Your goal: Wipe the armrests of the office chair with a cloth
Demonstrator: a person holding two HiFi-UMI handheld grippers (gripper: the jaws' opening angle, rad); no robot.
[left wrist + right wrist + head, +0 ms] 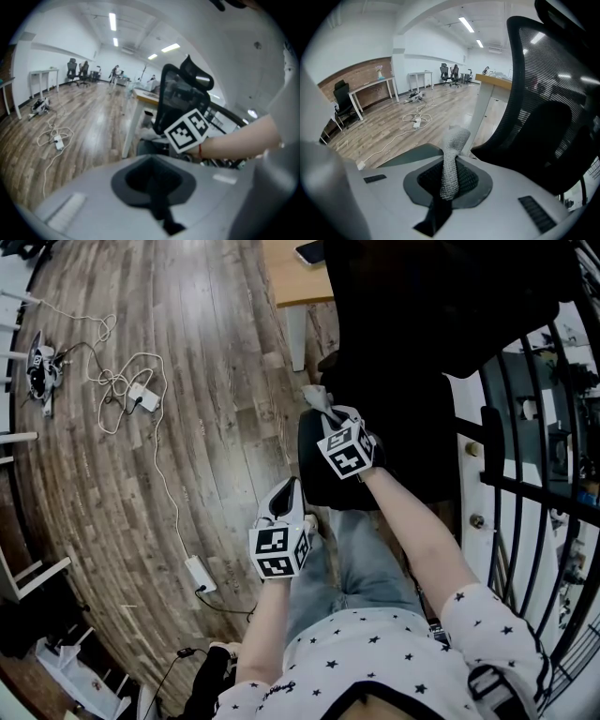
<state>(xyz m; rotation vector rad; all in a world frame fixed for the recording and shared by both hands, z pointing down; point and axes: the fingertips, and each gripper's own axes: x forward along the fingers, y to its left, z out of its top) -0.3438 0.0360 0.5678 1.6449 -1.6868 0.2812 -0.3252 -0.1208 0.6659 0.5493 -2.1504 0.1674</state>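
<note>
My right hand-held gripper (328,413) clamps the grey cloth (451,161) above the armrest (317,479) of the office chair (403,334). My left hand-held gripper (287,495), jaws together and empty, hangs at the armrest's 7 o'clock.

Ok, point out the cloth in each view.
Head view: cloth just above centre, poking out of the right gripper.
Left gripper view: cannot be made out; the right gripper sits over that spot.
Right gripper view: bottom centre, upright between the jaws.
Shared landmark: the black chair back, right of the cloth in the head and right gripper views, and also in the left gripper view.
</note>
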